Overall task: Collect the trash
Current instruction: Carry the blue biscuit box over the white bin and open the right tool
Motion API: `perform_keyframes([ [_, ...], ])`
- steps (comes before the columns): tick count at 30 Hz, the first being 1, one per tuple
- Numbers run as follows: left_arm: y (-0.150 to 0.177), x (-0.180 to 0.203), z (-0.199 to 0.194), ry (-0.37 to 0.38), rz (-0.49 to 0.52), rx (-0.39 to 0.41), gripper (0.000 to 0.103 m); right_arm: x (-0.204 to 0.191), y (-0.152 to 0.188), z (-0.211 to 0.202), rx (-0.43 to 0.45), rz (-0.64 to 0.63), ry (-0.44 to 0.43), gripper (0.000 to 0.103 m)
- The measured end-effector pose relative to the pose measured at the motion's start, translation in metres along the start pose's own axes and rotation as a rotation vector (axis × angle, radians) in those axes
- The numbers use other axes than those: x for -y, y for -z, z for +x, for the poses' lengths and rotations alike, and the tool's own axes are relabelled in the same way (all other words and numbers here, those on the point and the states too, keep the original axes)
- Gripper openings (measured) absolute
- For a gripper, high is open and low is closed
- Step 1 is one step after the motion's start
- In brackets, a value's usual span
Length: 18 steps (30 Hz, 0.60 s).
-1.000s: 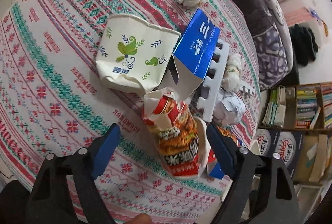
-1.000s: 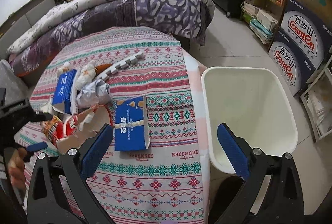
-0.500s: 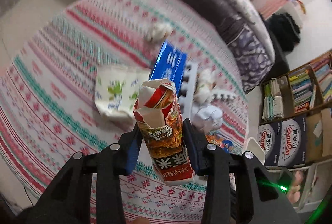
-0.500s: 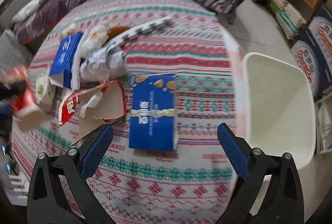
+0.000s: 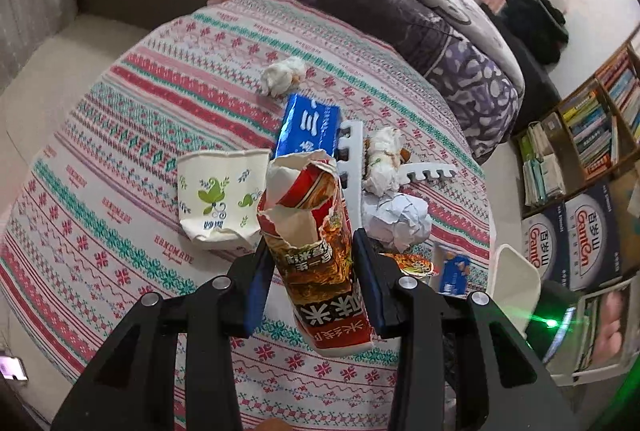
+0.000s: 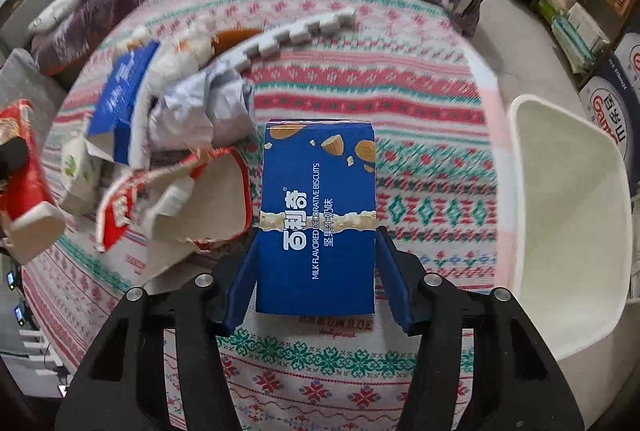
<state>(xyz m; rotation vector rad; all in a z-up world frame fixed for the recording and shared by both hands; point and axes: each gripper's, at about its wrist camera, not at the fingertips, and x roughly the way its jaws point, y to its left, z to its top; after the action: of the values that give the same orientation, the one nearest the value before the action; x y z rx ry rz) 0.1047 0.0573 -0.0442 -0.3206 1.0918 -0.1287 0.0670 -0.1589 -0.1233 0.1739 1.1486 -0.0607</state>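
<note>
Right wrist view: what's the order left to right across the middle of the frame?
Red noodle packet held up at the left edge → torn red carton lying open on the cloth → blue biscuit box between the right gripper fingers → bare patterned tablecloth → white bin at the right.

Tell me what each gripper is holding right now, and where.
Left gripper: torn red noodle carton, clamped across its lower sides, lifted. Right gripper: jaws closing onto blue biscuit box, at its near end.
</note>
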Motion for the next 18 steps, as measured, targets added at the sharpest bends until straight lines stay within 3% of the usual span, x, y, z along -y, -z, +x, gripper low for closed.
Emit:
perform_keyframes([
  [6, 0.006, 0.02, -0.01, -0.004, 0.079, 0.064, 0.04, 0.013, -0.006, -0.029, 0.107, 0.05, 0.001, 0.053],
  [12, 0.016, 0.048, -0.016, 0.005, 0.173, 0.128, 0.04, 0.04, -0.003, -0.056, 0.219, 0.097, 0.066, 0.053],
  [18, 0.03, 0.082, -0.016, 0.037, 0.269, 0.158, 0.04, 0.073, -0.002, -0.073, 0.277, 0.169, 0.148, 0.054],
])
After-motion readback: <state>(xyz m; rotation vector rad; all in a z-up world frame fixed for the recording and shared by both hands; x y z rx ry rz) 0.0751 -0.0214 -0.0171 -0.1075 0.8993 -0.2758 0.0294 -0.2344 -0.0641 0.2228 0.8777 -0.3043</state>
